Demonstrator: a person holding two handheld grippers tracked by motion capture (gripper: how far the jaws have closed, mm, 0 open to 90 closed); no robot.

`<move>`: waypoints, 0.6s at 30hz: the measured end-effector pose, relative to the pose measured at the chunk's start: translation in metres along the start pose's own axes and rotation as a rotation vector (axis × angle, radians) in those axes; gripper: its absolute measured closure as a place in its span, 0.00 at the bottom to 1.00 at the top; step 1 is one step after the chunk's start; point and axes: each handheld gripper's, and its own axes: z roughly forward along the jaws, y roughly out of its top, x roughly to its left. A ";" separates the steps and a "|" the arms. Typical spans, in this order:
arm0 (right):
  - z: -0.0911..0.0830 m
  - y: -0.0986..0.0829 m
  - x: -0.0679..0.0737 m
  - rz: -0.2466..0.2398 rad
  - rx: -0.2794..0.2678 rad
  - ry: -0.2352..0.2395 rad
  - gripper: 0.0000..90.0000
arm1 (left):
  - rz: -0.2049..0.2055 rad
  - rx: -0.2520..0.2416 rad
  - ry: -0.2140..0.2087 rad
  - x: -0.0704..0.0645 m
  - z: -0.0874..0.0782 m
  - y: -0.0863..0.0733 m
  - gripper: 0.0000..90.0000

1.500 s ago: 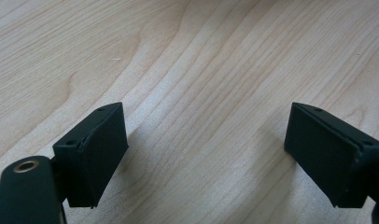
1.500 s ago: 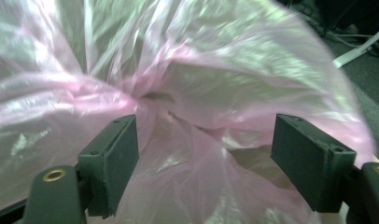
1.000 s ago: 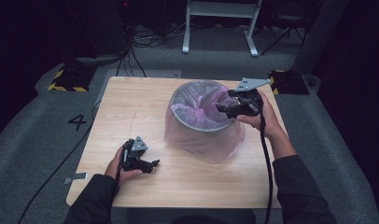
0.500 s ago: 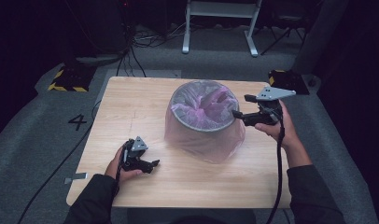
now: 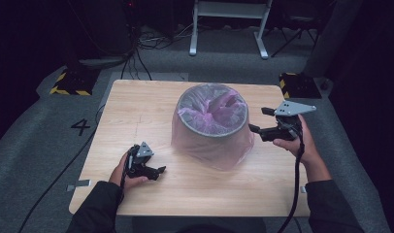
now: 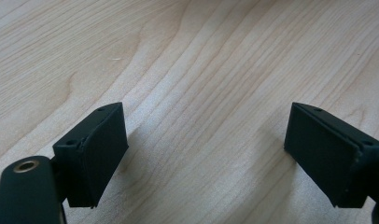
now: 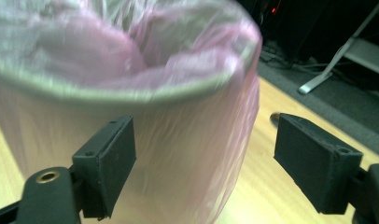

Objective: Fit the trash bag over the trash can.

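Nearest the person, the left gripper rests low on the wooden table by its front left part, held in the left hand; in the left gripper view its jaws stand wide apart over bare wood grain, with nothing between them. Farther in, at the middle of the table, stands the grey bin lined with a pink plastic bag whose skirt drapes down over the outside wall and bunches inside the rim. To the bin's right the right gripper hovers in the right hand, its jaws spread wide and holding nothing, just beside the bag's draped side but apart from it; in the right gripper view the bag fills the space beyond the open jaws, blurred. Nothing lies between that gripper and the bin. Beyond the table the grey floor carries cables, a yellow-and-black striped block and a white frame's legs. Compared with a second ago, the right gripper has come off the bin's rim and drawn out to the right of it, while the left gripper has stayed where it was.
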 end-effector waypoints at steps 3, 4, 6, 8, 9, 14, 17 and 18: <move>0.002 -0.010 0.004 -0.012 0.029 -0.003 0.23 | 0.001 0.000 0.000 0.000 0.000 0.000 0.14; 0.003 -0.014 0.005 -0.015 0.039 -0.002 0.23 | 0.002 0.000 0.001 0.000 0.000 0.000 0.14; 0.005 -0.020 0.008 -0.020 0.065 0.004 0.23 | 0.001 0.000 0.000 0.000 0.000 0.000 0.14; 0.007 -0.026 0.011 -0.027 0.086 0.001 0.23 | 0.000 0.000 0.000 0.000 0.000 0.000 0.14; 0.008 -0.029 0.011 -0.029 0.094 0.005 0.23 | 0.000 0.000 0.001 0.000 0.000 0.000 0.14; 0.013 -0.041 0.014 -0.033 0.137 -0.001 0.23 | 0.000 0.000 0.001 0.000 0.000 0.000 0.15; 0.016 -0.048 0.016 -0.035 0.162 -0.007 0.23 | 0.000 0.000 0.001 0.000 0.000 0.000 0.14; 0.017 -0.050 0.017 -0.037 0.168 -0.004 0.23 | 0.000 0.000 0.001 0.000 0.000 0.000 0.14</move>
